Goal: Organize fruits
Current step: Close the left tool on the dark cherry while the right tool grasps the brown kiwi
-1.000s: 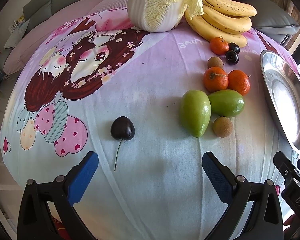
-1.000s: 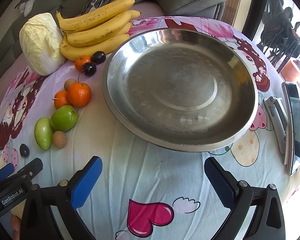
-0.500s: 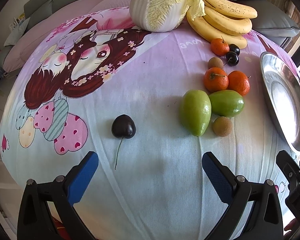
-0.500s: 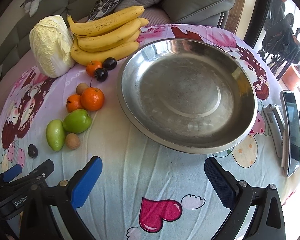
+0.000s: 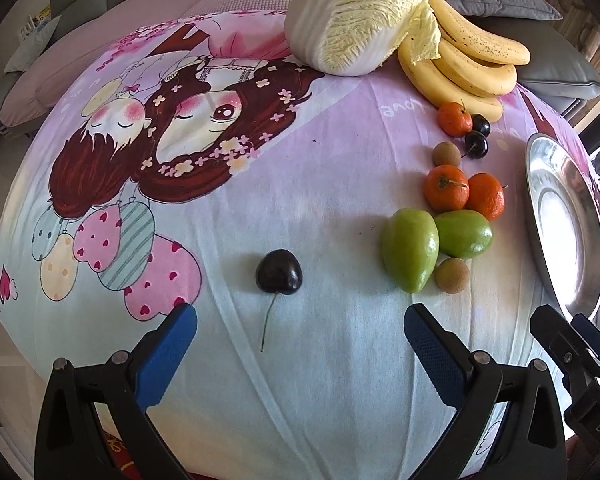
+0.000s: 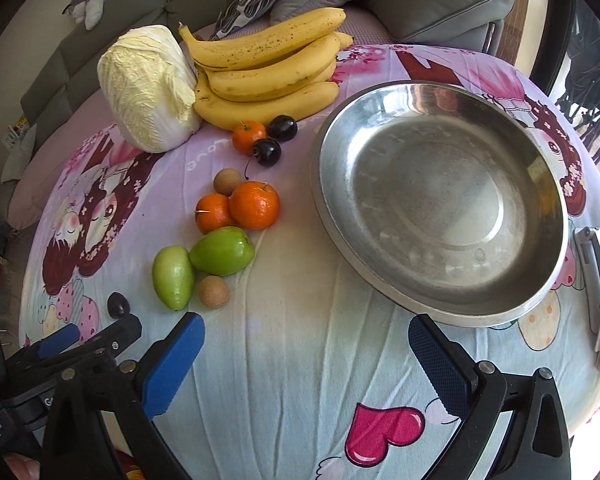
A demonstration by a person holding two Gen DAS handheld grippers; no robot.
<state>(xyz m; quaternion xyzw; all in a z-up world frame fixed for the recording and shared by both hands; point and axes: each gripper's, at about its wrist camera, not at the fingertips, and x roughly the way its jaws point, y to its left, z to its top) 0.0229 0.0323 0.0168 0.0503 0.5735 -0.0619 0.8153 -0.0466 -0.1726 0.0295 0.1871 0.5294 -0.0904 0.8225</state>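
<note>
I've swung my right gripper (image 6: 306, 354) leftward toward the fruit; both it and my left gripper (image 5: 300, 340) stay wide open, empty, lone cherry (image 5: 279, 271) unmoved.

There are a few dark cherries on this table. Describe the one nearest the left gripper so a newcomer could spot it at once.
Start at the big steel bowl and move left past the two green fruits beside it. Further left, alone on the pale blue cloth in front of the left gripper, lies the lone cherry. Unlike the two cherries by the bananas, it touches no other fruit, and its stem points toward the gripper.
</note>
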